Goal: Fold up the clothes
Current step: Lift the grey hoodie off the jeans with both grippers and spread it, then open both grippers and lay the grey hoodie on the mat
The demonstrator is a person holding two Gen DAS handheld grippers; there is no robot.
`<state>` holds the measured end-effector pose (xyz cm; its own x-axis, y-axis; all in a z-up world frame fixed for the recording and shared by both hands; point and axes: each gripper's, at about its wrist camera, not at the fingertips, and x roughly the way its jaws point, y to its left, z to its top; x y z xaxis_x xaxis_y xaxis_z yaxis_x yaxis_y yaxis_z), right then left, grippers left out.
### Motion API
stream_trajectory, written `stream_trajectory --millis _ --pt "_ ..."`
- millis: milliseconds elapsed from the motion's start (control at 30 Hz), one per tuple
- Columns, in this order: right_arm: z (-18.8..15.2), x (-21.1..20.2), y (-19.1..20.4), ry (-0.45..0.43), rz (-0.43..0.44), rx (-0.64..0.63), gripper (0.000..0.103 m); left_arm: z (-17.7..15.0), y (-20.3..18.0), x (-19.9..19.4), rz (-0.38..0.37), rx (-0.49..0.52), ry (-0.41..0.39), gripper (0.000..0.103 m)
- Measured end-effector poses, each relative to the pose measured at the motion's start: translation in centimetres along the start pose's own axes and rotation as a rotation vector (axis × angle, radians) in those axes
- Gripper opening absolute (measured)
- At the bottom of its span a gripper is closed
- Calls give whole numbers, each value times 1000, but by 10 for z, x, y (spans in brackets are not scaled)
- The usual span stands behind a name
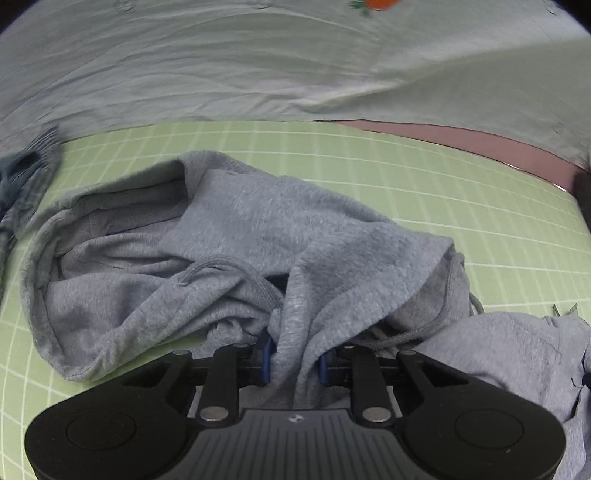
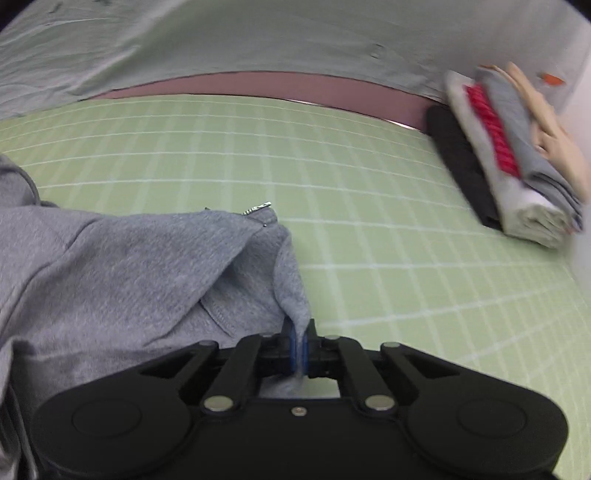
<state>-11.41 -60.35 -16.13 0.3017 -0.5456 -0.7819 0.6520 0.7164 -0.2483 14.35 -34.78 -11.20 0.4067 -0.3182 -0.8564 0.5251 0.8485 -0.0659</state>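
Our left claw (image 1: 295,356) pinching a bunched grey hoodie (image 1: 236,236), right claw (image 2: 299,350) clamped tight on its edge, green grid mat (image 2: 369,221) beneath

Heathered grey fleecy sweatshirt cloth (image 1: 258,229) — soft, matt, faintly fuzzy; pale green gridded mat (image 2: 369,184) — smooth, matt; black gripper plastic (image 2: 299,354), dull-sheened.

Grey garment (image 1: 229,236), green mat (image 2: 258,147) — white grid

There's a green grid mat (image 2: 369,221) covering the table, a pinkish strip (image 2: 258,83) along its far edge, and a person's pale green shirt (image 1: 258,66) with an orange carrot print (image 1: 380,3) right behind.
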Motion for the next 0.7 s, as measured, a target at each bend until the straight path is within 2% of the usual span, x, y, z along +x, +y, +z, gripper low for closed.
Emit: stream_trajectory --millis 100,233,333,467,533,600,700 --pt "-17 0 -36 45 -84 70 4 -12 -26 -7 -38 49 -7 19" --pt "-33 -11 -43 62 -90 101 4 -31 -16 -36 1 45 -47 17" --pt "-38 -18 -31 65 -76 88 4 -46 13 -62 54 -62 -74 16" --pt "-42 -27 -15 63 -15 81 6 -77 69 -86 190 -271 -78 16" --pt "-42 -34 -8 48 42 86 14 -97 99 -95 272 -375 -49 17" --pt "-39 -41 -2 28 97 94 36 -115 123 -98 332 -467 -1 17" --pt "-29 -54 12 -31 153 78 43 -131 141 -102 355 -525 48 21"
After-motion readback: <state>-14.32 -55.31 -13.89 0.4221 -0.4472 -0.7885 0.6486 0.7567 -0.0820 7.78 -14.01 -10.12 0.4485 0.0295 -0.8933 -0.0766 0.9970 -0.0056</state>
